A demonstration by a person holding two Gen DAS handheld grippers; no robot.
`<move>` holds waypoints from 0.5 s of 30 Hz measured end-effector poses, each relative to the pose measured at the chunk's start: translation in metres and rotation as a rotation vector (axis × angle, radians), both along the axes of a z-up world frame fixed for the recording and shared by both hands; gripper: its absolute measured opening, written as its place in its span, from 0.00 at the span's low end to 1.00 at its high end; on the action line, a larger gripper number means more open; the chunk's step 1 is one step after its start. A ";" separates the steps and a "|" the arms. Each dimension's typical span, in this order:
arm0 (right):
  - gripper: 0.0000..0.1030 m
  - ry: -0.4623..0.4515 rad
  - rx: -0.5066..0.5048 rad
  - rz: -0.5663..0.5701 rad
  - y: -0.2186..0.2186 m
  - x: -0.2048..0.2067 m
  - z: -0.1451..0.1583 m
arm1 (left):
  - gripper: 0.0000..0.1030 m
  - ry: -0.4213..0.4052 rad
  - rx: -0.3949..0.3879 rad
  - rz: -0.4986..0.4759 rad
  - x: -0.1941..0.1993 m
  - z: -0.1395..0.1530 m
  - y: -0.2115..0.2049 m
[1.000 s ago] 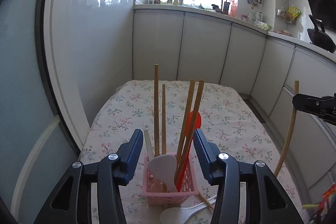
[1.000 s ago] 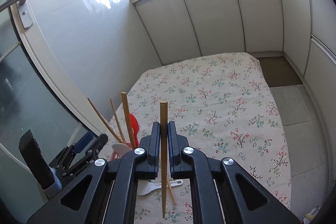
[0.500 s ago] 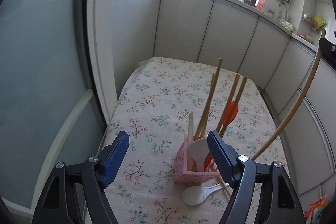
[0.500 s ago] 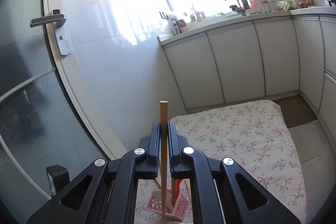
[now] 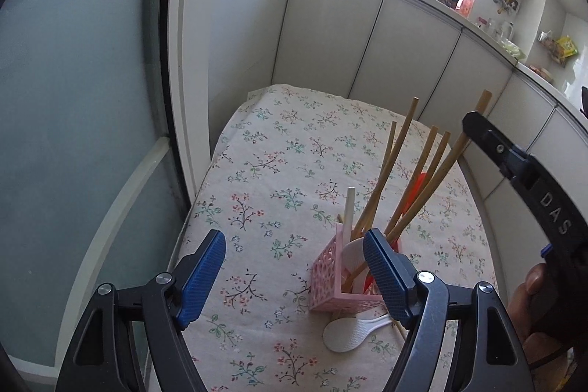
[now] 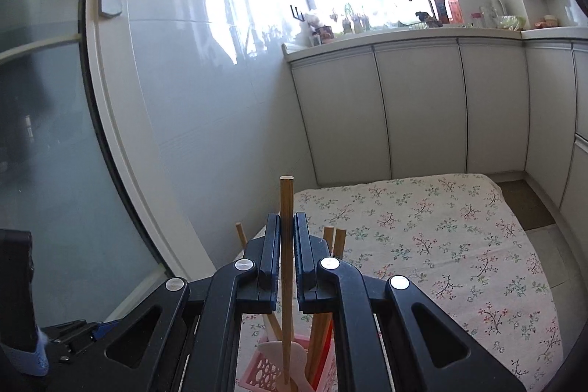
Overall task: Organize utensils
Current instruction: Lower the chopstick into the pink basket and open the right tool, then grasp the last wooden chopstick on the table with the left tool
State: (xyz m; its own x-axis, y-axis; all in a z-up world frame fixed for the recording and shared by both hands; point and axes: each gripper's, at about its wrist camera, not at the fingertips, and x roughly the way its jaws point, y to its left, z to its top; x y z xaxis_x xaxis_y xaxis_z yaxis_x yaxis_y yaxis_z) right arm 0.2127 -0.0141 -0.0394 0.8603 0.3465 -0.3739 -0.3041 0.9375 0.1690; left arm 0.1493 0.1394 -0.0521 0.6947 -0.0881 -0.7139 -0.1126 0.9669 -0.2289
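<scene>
Bare floral cloth (image 5: 279,171) left of pink basket (image 5: 330,278); upright sticks (image 5: 404,149) crowd above it

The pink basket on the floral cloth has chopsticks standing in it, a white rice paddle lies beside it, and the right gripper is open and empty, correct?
Not quite: the right gripper is shut on a wooden chopstick, as the right wrist view shows. The pink basket, its chopsticks and the white rice paddle beside it are as you say.
</scene>
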 end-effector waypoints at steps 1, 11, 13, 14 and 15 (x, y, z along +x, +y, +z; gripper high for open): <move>0.07 0.008 -0.006 0.004 0.003 0.001 -0.004 | 0.76 0.001 0.000 0.000 0.000 0.000 0.000; 0.08 0.112 0.007 0.060 0.004 0.011 -0.029 | 0.76 0.018 0.006 0.004 0.002 -0.002 0.001; 0.17 0.121 0.015 0.070 -0.001 0.011 -0.025 | 0.76 0.020 0.010 0.003 0.002 -0.003 0.000; 0.22 0.120 0.020 0.072 -0.005 0.007 -0.022 | 0.76 0.021 0.012 0.003 0.002 -0.002 0.000; 0.32 0.118 0.029 0.075 -0.009 0.005 -0.018 | 0.76 0.022 0.015 0.002 0.001 -0.002 -0.001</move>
State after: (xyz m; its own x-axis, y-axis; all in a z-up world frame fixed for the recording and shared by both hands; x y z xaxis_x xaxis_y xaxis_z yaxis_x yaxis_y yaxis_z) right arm 0.2174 -0.0226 -0.0571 0.7823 0.4200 -0.4599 -0.3496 0.9072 0.2339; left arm 0.1507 0.1387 -0.0541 0.6790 -0.0759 -0.7302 -0.1195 0.9699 -0.2120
